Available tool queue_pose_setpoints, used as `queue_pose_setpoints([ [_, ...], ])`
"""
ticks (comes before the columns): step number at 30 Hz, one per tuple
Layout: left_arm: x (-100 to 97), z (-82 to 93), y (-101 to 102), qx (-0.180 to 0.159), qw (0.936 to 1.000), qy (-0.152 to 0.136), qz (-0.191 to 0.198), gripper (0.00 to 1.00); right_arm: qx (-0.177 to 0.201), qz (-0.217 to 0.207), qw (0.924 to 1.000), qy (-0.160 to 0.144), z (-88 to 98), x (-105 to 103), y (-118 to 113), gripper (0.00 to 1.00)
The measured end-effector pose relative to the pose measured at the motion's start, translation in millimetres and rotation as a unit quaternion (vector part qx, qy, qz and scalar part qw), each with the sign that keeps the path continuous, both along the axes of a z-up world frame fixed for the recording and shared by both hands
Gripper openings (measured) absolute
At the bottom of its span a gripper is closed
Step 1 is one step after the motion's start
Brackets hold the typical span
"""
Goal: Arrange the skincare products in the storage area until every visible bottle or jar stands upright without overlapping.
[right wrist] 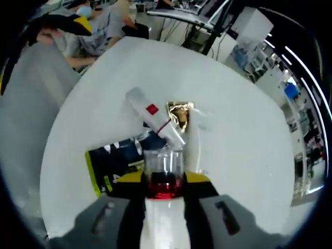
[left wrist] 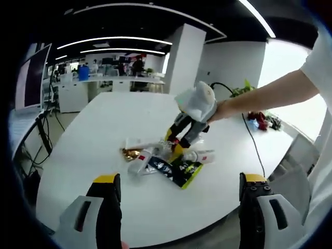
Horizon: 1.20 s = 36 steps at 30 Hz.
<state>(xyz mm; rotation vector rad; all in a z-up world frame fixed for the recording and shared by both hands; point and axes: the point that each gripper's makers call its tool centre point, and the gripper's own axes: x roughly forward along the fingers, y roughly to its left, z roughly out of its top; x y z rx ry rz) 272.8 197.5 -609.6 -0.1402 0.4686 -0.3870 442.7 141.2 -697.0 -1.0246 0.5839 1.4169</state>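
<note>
Right gripper view: right hand-held gripper (right wrist: 165,188) clamps a red-banded bottle (right wrist: 165,179) (white tube (right wrist: 154,118) just beyond); left hand-held gripper (left wrist: 179,188) wide.

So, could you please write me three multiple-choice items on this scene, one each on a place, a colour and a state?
1. Where does the white plastic tube with a red square label lie?
A. On the round white table
B. On the floor
C. In a drawer

2. What colour are the left gripper jaw tips?
A. Blue
B. Yellow
C. Green

3. What state is the right gripper in?
A. Open and empty
B. Shut on a gold foil piece
C. Shut on the clear-capped white bottle with a red band

Key: 1 A, it lies flat on the tabletop in the pile; 2 B, both tips are yellow; 3 C, the bottle sits between its closed jaws.
</note>
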Motion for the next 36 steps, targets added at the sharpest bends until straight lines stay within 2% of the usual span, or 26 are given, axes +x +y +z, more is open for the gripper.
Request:
queue_pose_setpoints([
  [3, -0.2, 0.4, -0.8, 0.002, 1.0000, -0.002, -0.002, 0.93, 0.037, -0.035, 0.9986, 0.016, 16.7, 5.8, -6.9, 0.27],
  [8, -0.8, 0.1, -2.1, 0.007, 1.0000, -0.004, -0.005, 0.93, 0.095, -0.086, 0.9910, 0.041, 41.1, 13.4, -26.1, 0.27],
  [13, -1.1, -0.2, -3.3, 0.012, 0.9999, -0.004, -0.008, 0.93, 0.128, -0.118, 0.9832, 0.054, 53.9, 17.2, -46.3, 0.27],
  [19, -0.7, -1.3, -2.6, 0.017, 0.9998, -0.002, -0.007, 0.92, 0.174, -0.155, 0.9703, 0.066, 68.3, 20.1, -77.3, 0.27],
  [25, -1.3, -3.5, -3.6, 0.024, 0.9997, 0.003, -0.011, 0.92, 0.226, -0.196, 0.9513, 0.075, 73.1, 18.9, -104.9, 0.27],
  [28, -2.1, -5.0, -4.8, 0.030, 0.9994, 0.006, -0.013, 0.92, 0.249, -0.213, 0.9415, 0.078, 75.0, 14.4, -110.8, 0.26],
  [36, -2.0, -6.8, -4.6, 0.044, 0.9989, 0.006, -0.015, 0.92, 0.264, -0.211, 0.9386, 0.070, 77.9, 12.9, -116.1, 0.26],
])
